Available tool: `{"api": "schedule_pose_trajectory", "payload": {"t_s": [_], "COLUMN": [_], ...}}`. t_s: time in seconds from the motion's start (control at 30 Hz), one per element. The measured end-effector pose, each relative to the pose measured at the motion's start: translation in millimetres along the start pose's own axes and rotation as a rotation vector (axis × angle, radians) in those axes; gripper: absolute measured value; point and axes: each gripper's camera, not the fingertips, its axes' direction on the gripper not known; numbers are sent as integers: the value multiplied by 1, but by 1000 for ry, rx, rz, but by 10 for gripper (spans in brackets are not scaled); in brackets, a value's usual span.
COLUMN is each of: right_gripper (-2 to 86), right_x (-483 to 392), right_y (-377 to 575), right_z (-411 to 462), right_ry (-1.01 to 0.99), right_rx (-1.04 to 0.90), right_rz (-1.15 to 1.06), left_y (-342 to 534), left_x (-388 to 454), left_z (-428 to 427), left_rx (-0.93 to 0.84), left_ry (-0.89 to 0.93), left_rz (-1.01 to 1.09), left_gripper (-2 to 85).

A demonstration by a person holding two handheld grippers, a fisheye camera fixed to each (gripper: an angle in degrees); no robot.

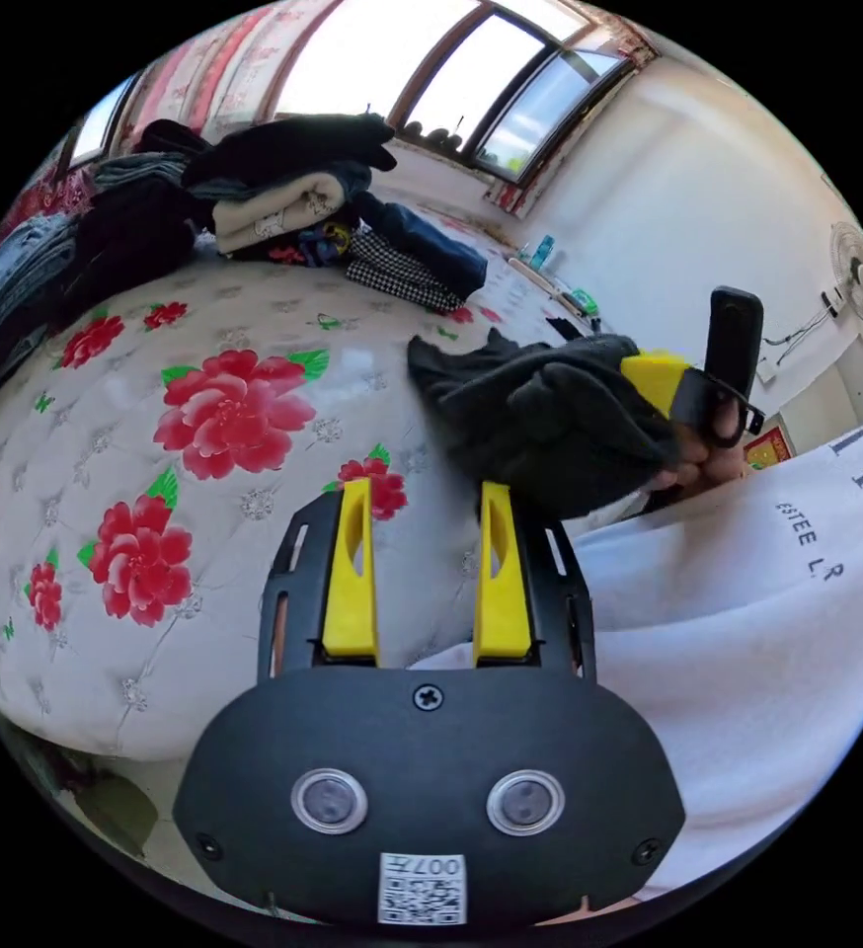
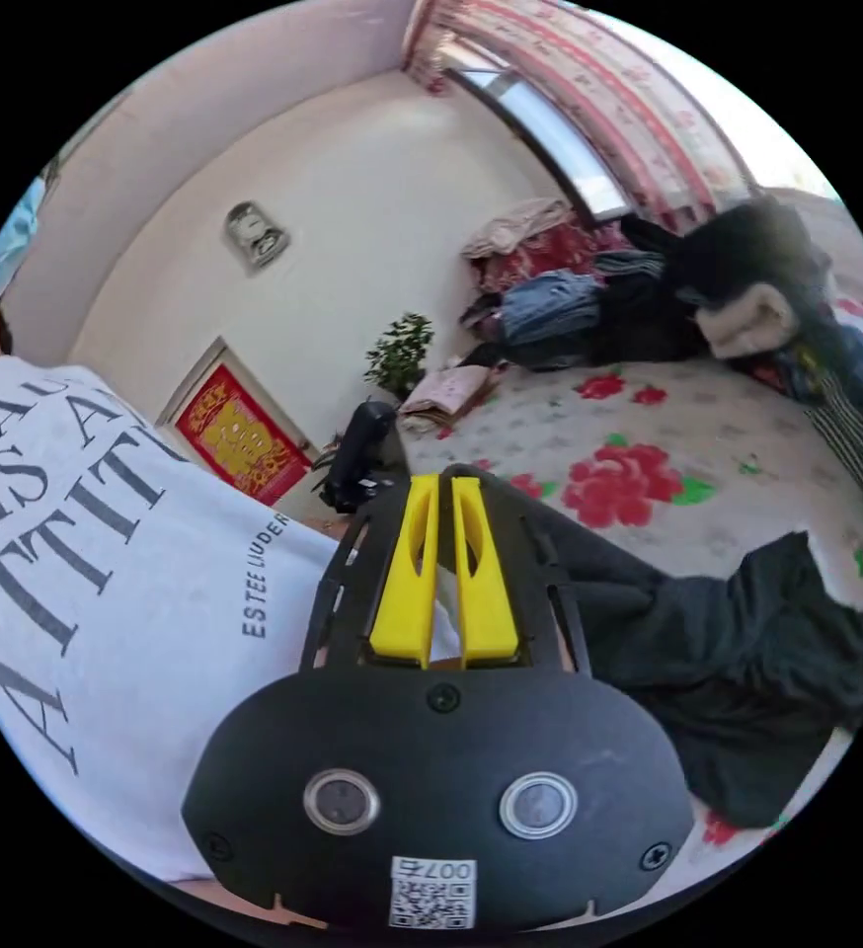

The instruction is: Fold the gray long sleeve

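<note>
Floral quilting covers the bed (image 1: 106, 474) under both my claws. My white shirt (image 2: 106, 592) has dark lettering, too partial for me to read. Clothes are piled (image 1: 254, 197) along the bed's far edge. The gray long sleeve (image 1: 540, 425) hangs bunched over the near edge. My right claw (image 2: 443, 489), jaws pressed together, pinches its fabric; the left gripper view shows my hand (image 1: 703, 449) gripping that handle. My left claw (image 1: 426, 494) is spread, holding nothing.
</note>
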Motion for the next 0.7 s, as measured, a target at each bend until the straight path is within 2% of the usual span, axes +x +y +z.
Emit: {"api": "schedule_pose_trajectory", "payload": {"t_s": [0.07,0.17,0.27,0.37,0.43,0.5,0.57,0.7], "right_gripper": [39,54,61,65,69,76,84,90], "right_x": [-29,-32,-6,23,33,36,31,23], "right_y": [-21,-18,-2,20,30,36,39,33], "right_z": [27,32,30,26,27,38,65,109], "right_ry": [4,164,384,530,534,516,509,590], "right_rx": [-86,-43,-74,-141,-168,-212,-285,-380], "right_rz": [-98,-114,28,192,250,270,238,134], "left_y": [9,24,39,56,64,73,83,100], "left_x": [-21,-63,-118,-160,-172,-179,-181,-189], "left_z": [-24,-55,-90,-116,-121,-111,-96,-58], "left_rx": [53,121,248,287,251,140,60,-48], "left_ry": [-11,-30,42,-26,-73,-80,-89,-102], "left_rz": [-45,-123,-300,-425,-423,-403,-404,-450], "left_gripper": [63,1,-7,-4,2,56,89,99]}}
